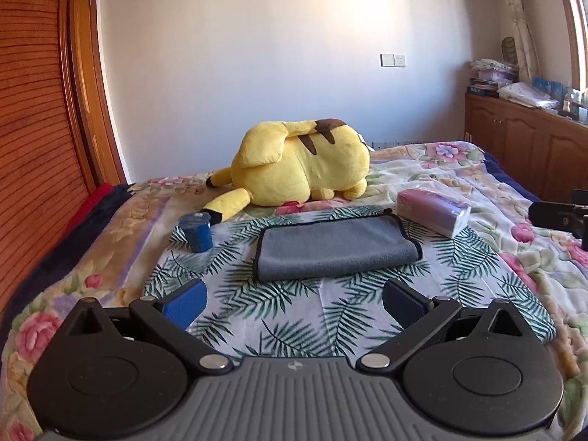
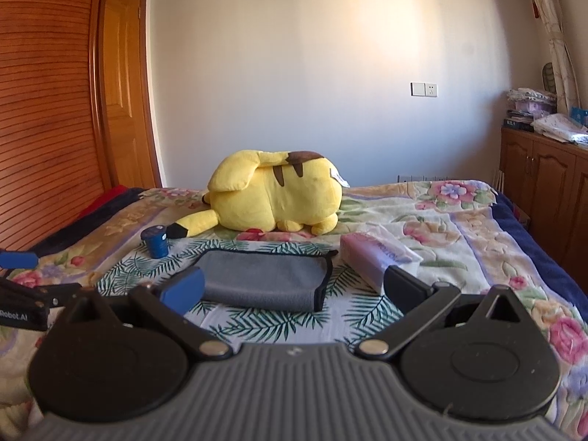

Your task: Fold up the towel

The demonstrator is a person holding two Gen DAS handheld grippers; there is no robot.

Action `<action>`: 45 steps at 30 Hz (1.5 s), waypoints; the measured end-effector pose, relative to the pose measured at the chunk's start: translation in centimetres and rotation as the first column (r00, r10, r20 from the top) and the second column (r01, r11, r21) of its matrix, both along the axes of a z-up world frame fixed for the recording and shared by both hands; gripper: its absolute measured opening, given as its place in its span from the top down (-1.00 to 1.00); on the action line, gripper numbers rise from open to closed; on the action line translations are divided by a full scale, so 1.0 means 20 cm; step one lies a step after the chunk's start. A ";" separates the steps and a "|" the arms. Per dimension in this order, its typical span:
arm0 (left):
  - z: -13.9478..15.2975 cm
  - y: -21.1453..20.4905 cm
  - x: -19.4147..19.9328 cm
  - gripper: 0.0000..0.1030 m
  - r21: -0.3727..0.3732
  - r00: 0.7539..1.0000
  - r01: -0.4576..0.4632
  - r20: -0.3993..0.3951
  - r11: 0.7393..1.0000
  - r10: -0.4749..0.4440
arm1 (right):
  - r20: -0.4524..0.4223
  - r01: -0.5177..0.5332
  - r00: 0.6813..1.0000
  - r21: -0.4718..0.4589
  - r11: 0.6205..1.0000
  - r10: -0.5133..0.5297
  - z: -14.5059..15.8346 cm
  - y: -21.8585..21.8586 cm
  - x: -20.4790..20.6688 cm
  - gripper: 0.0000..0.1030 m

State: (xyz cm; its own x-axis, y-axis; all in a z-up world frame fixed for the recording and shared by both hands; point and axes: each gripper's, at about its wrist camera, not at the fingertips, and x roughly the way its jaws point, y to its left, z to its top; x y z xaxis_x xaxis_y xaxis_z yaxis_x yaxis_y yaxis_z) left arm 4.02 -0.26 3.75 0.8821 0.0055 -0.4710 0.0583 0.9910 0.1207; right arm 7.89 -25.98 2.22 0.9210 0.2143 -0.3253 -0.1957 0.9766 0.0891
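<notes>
A grey towel (image 1: 336, 248) with black edging lies folded in half on a palm-leaf cloth (image 1: 294, 316) on the bed; it also shows in the right wrist view (image 2: 262, 281). My left gripper (image 1: 294, 301) is open and empty, held above the cloth just in front of the towel's near edge. My right gripper (image 2: 294, 288) is open and empty, near the towel's front right part. The right gripper's body shows at the far right of the left wrist view (image 1: 562, 215). The left gripper shows at the left edge of the right wrist view (image 2: 22, 286).
A yellow plush toy (image 1: 301, 169) lies behind the towel. A blue cup (image 1: 196, 233) stands left of the towel, a tissue pack (image 1: 433, 211) right of it. A floral blanket (image 1: 496, 198) covers the bed. A wooden wardrobe (image 1: 36, 110) stands left, a cabinet (image 1: 525, 139) right.
</notes>
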 end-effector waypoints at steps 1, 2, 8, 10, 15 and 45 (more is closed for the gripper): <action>-0.01 0.00 -0.02 -1.00 0.000 1.000 0.001 -0.002 1.000 -0.001 | -0.003 0.000 1.000 -0.001 1.000 0.000 -0.01 0.00 -0.01 -1.00; -0.03 0.00 -0.03 -1.00 0.001 1.000 0.001 -0.004 1.000 -0.001 | -0.005 -0.001 1.000 -0.003 1.000 0.001 -0.02 0.01 -0.02 -1.00; -0.12 0.00 -0.09 -1.00 0.002 1.000 0.000 -0.030 1.000 0.000 | -0.024 -0.004 1.000 -0.002 1.000 0.004 -0.08 0.02 -0.08 -1.00; -0.15 0.00 -0.10 -1.00 -0.005 0.999 -0.003 -0.042 1.000 0.003 | -0.033 -0.003 0.999 -0.006 1.000 0.003 -0.10 0.03 -0.09 -1.00; -0.23 0.01 -0.13 -1.00 -0.022 0.998 -0.009 -0.065 1.000 0.007 | -0.058 -0.008 0.998 -0.010 1.000 0.008 -0.15 0.05 -0.13 -1.00; -0.22 0.07 -0.19 -1.00 -0.028 0.993 -0.041 0.105 0.999 0.044 | 0.005 0.010 1.000 0.003 1.000 -0.010 -0.24 0.05 -0.19 -1.00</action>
